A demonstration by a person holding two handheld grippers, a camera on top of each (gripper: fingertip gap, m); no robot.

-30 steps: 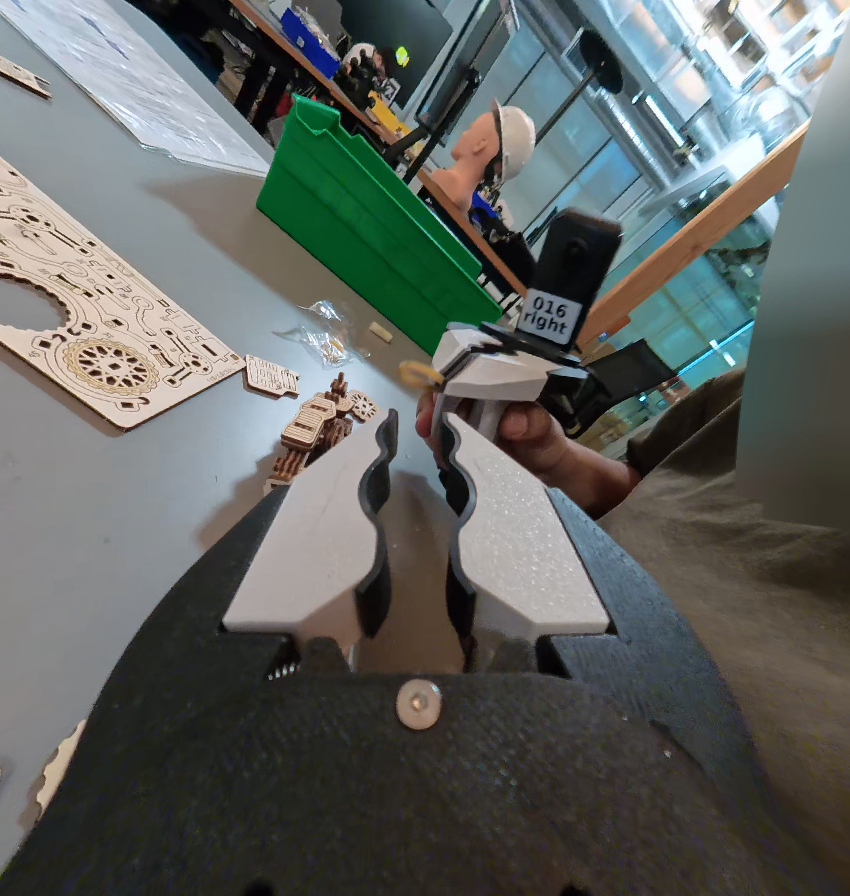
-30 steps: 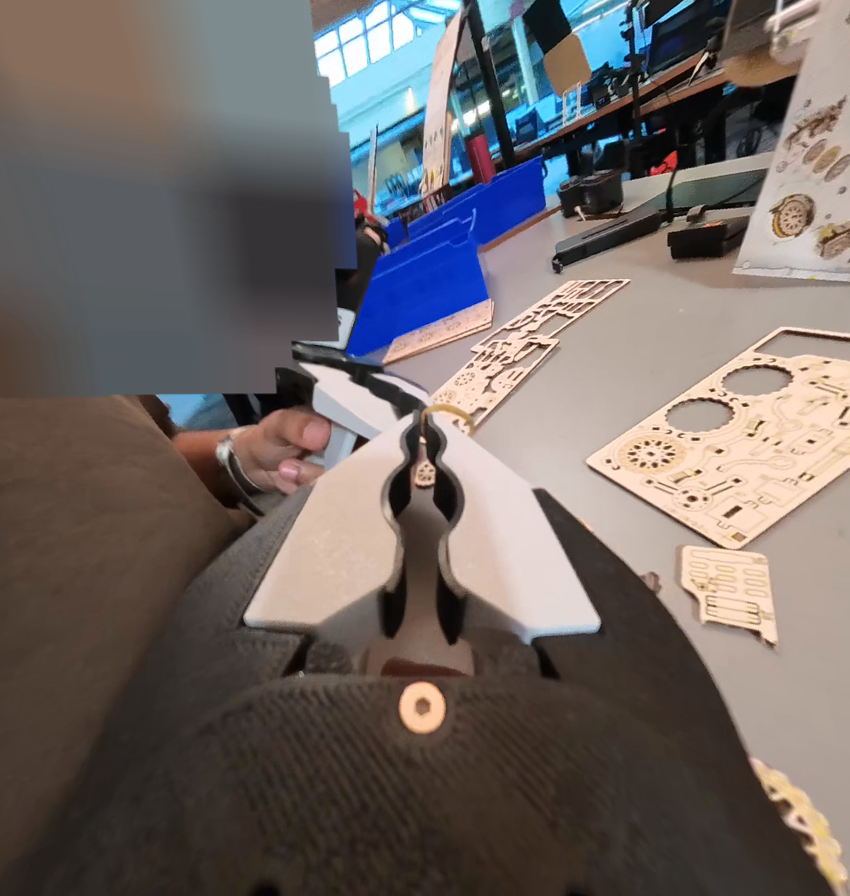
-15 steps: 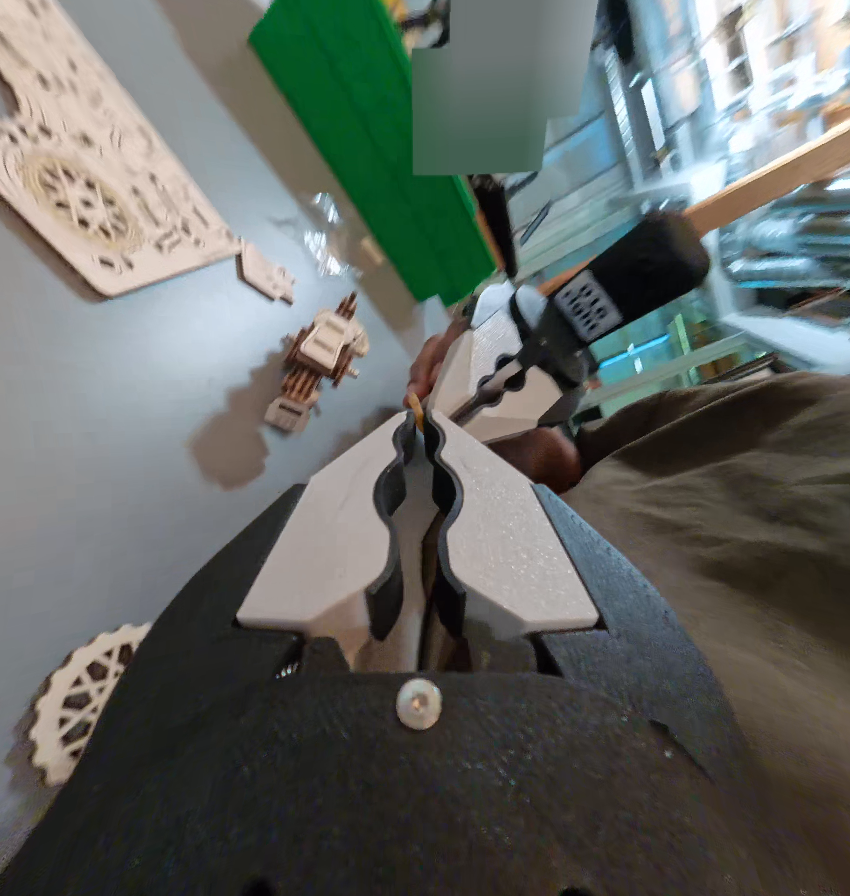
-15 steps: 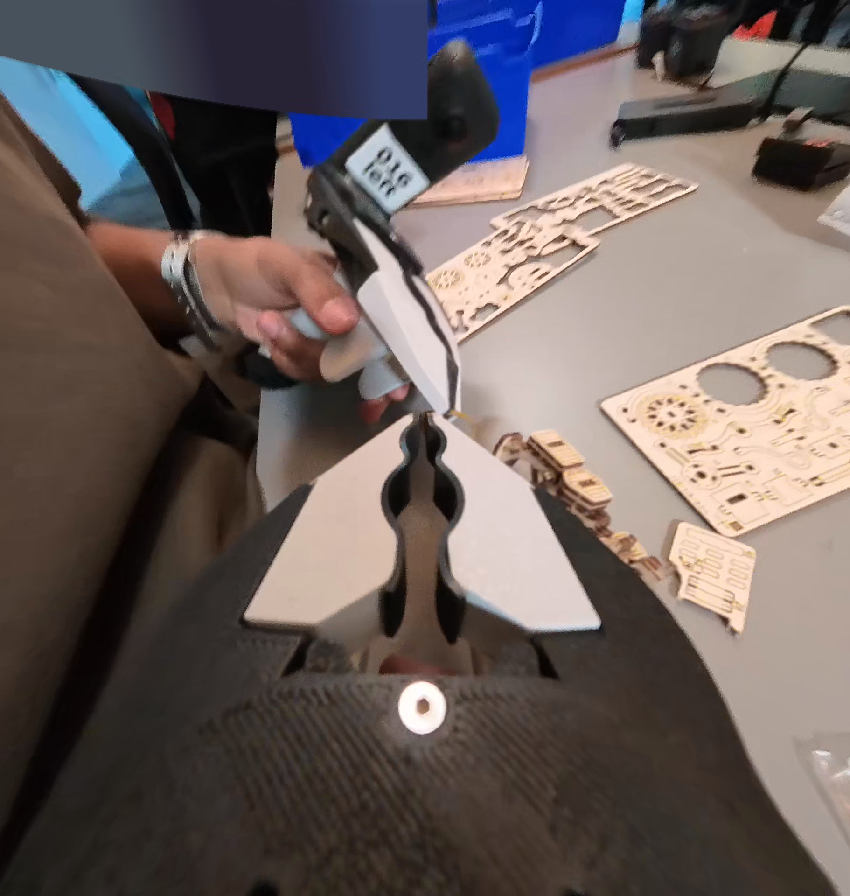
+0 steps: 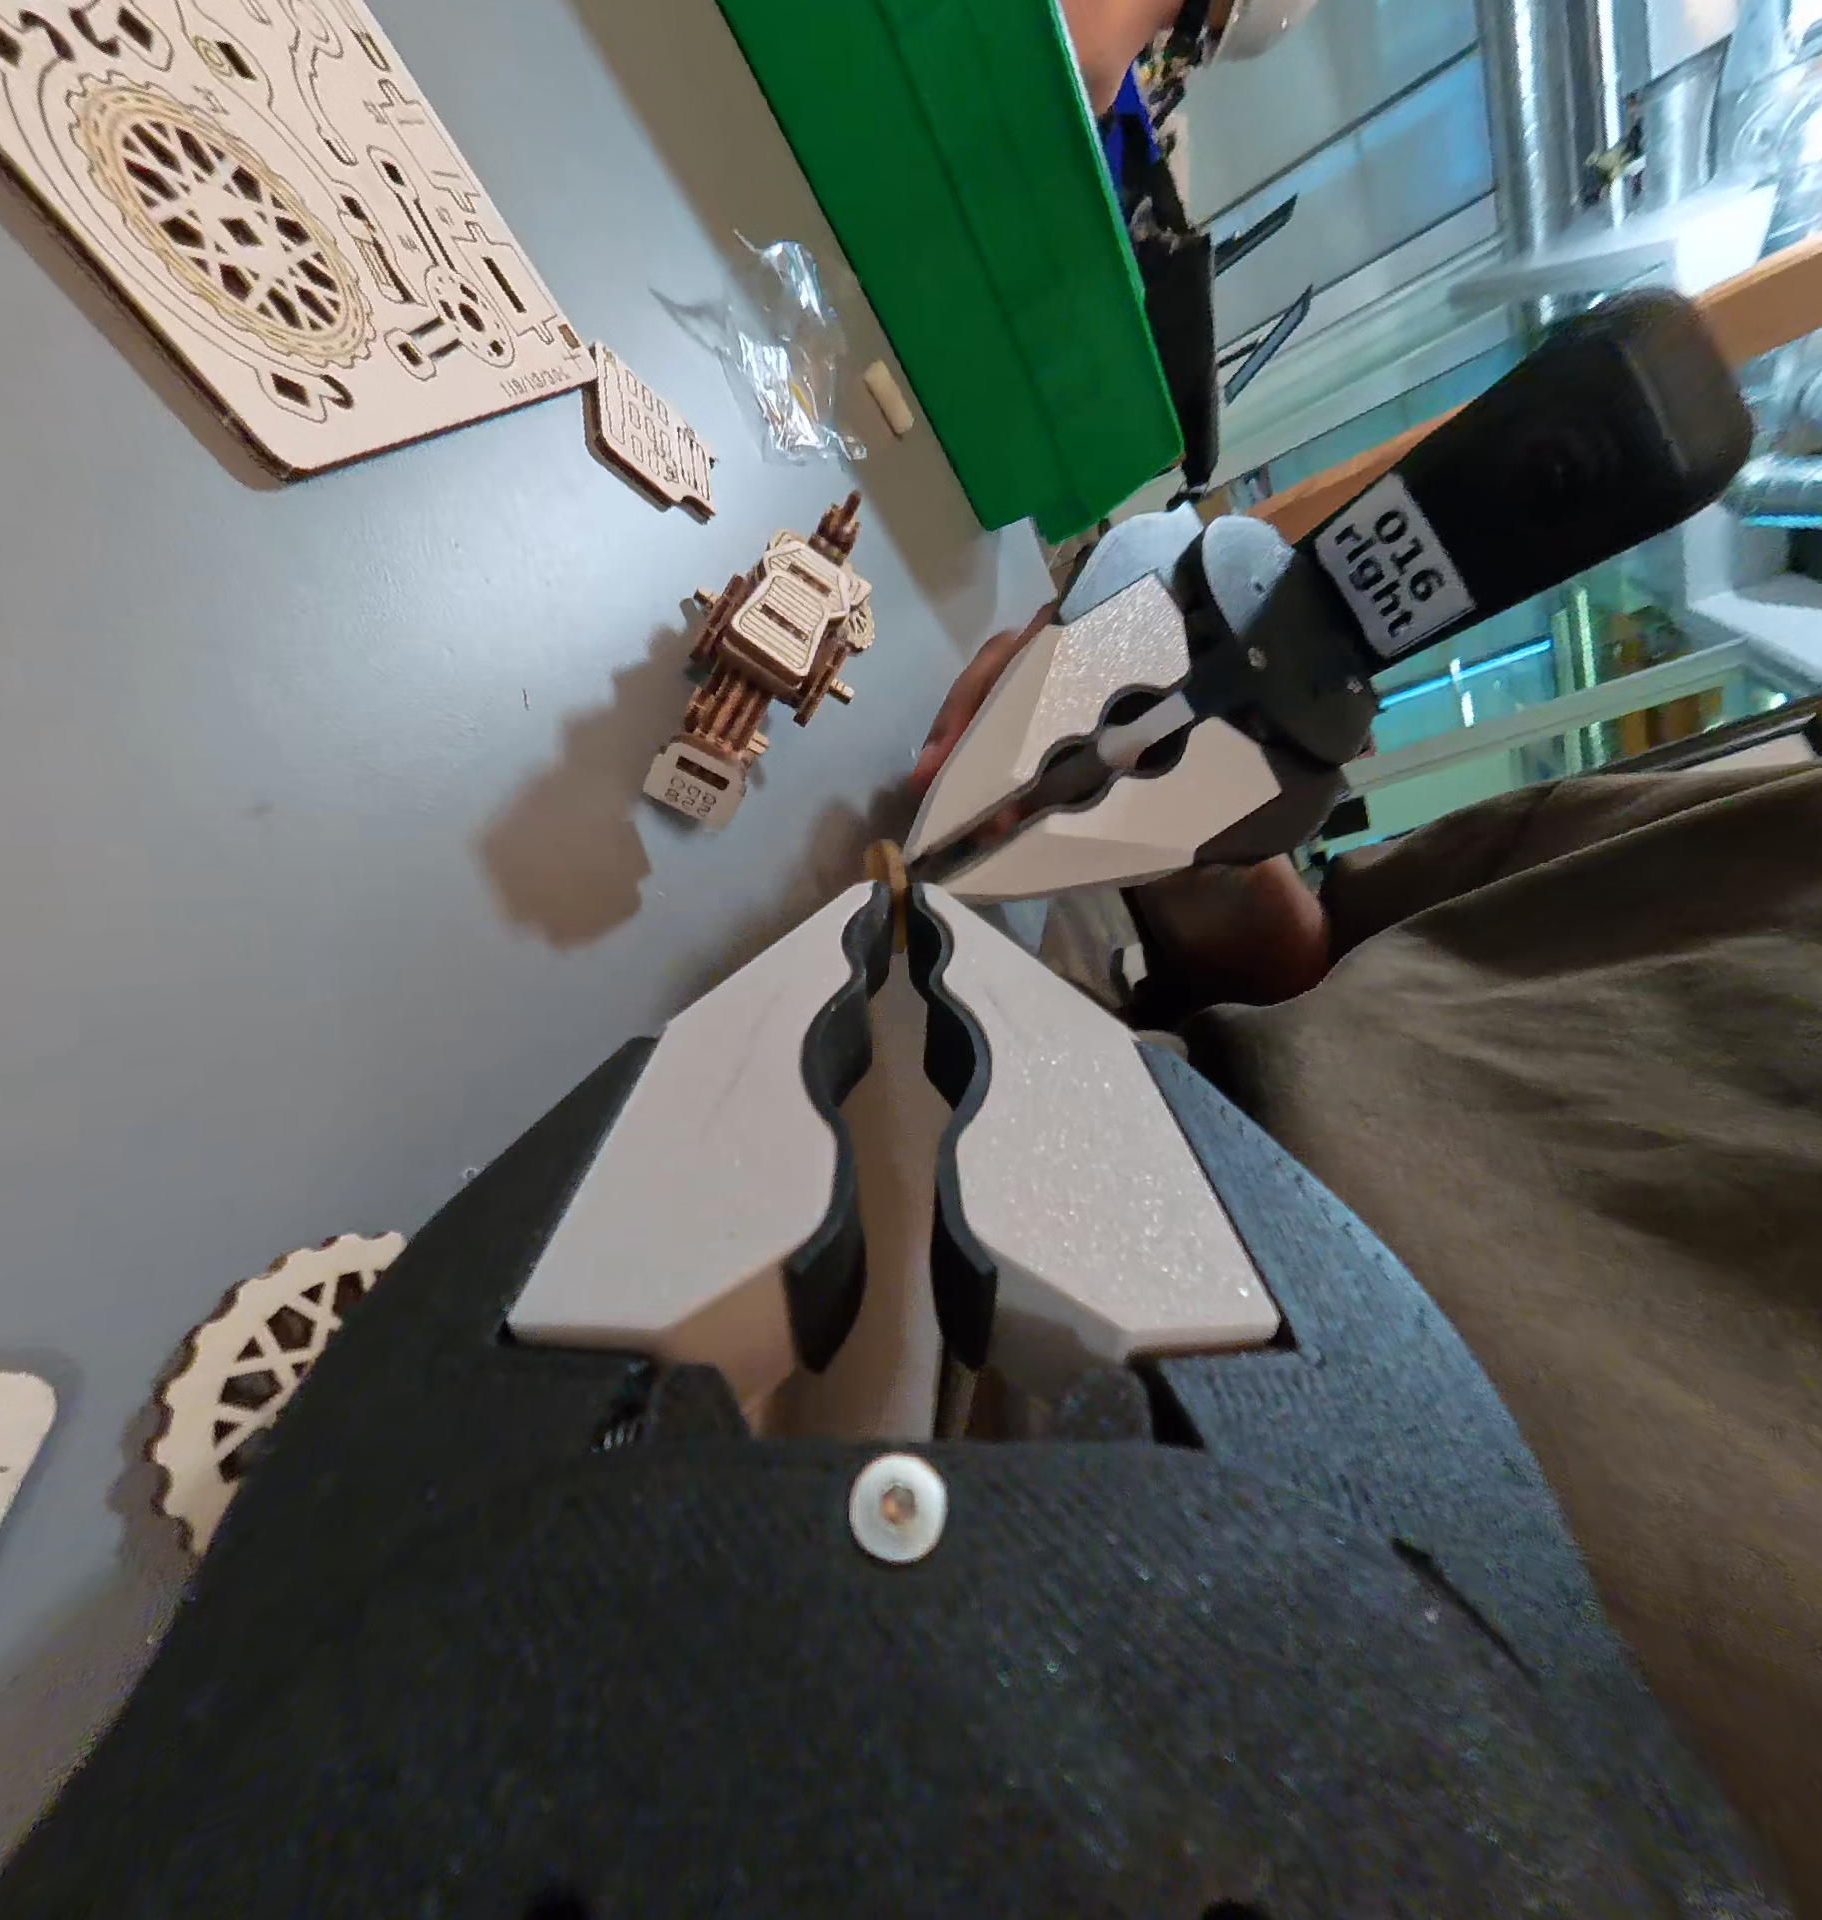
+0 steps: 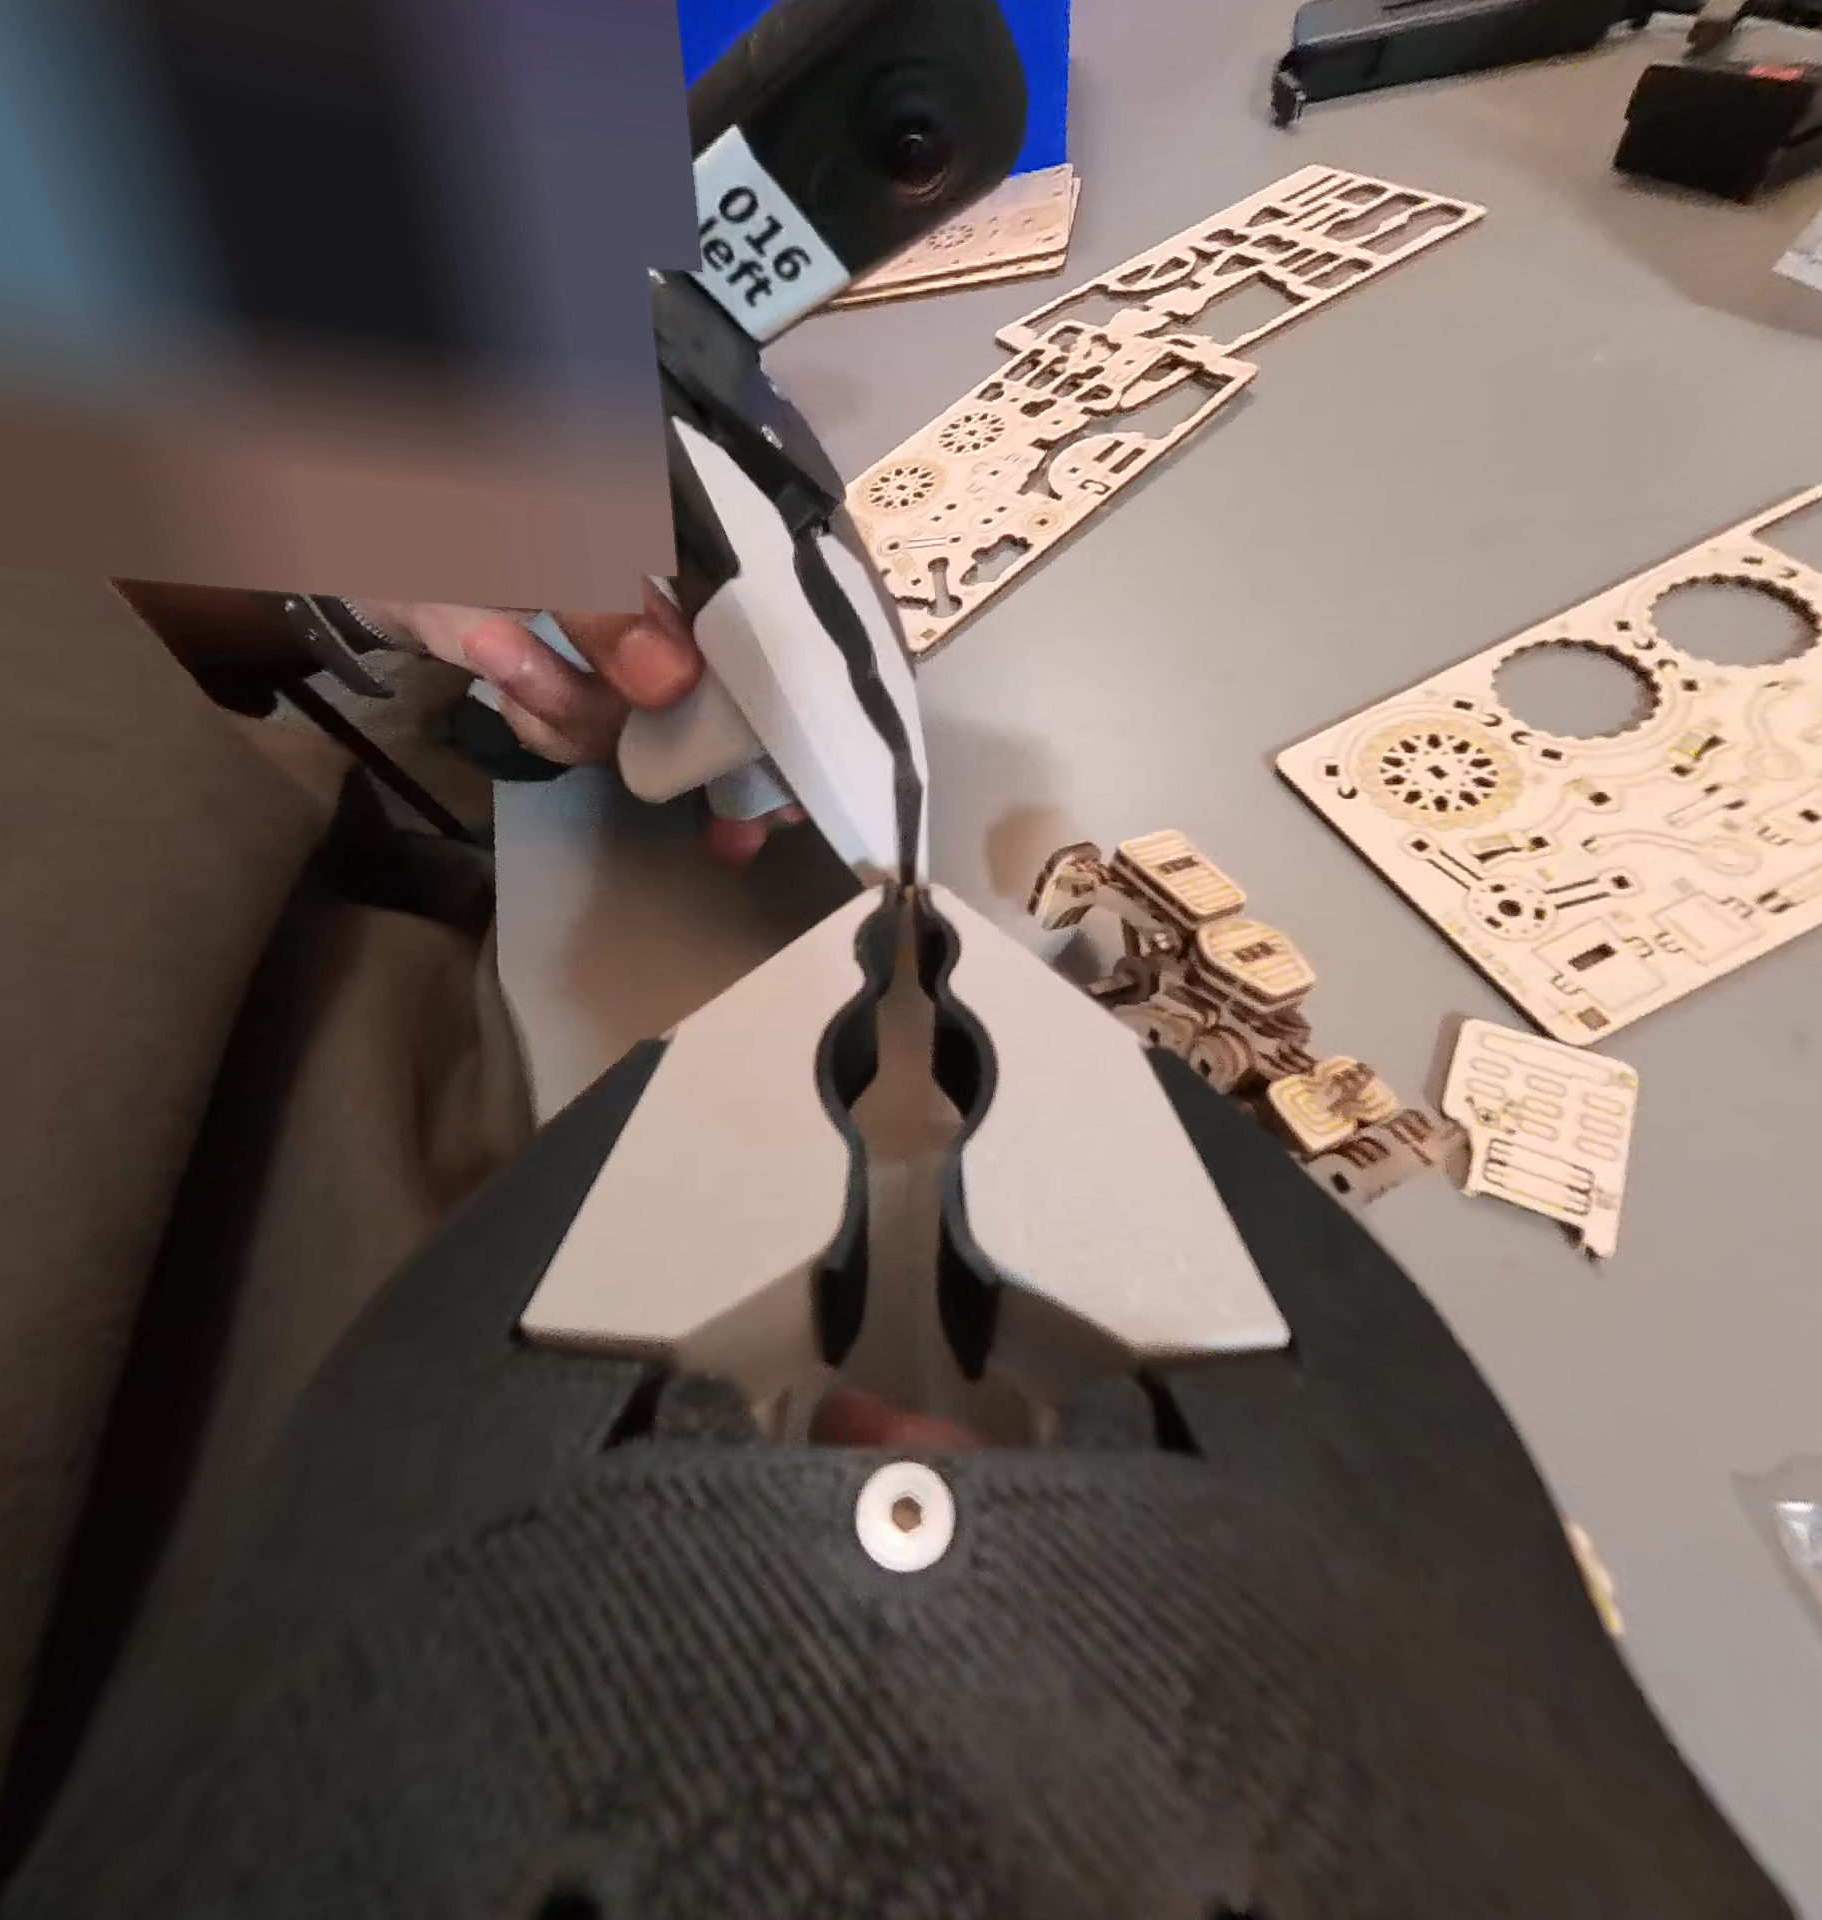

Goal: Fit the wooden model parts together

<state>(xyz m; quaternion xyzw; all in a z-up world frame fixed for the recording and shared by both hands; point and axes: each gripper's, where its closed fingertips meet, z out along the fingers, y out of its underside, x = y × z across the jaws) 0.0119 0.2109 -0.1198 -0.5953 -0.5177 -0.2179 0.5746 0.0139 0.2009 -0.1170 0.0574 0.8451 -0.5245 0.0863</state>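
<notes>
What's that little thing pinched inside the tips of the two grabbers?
A small thin wooden piece, edge-on, between the left gripper tips, with the right gripper tips meeting it. Most of it is covered by the fingers, so its shape cannot be told.

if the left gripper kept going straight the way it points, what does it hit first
Most likely the right gripper: its tips meet the left gripper at the small wooden piece pinched there. Depth looks near zero.

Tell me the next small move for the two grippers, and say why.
Probably open the right gripper slightly to hand over. The small flat wooden piece sits pinched in the left gripper, whose jaws are nearly closed on it, while the right gripper's tips meet it too, above the grey table.
</notes>
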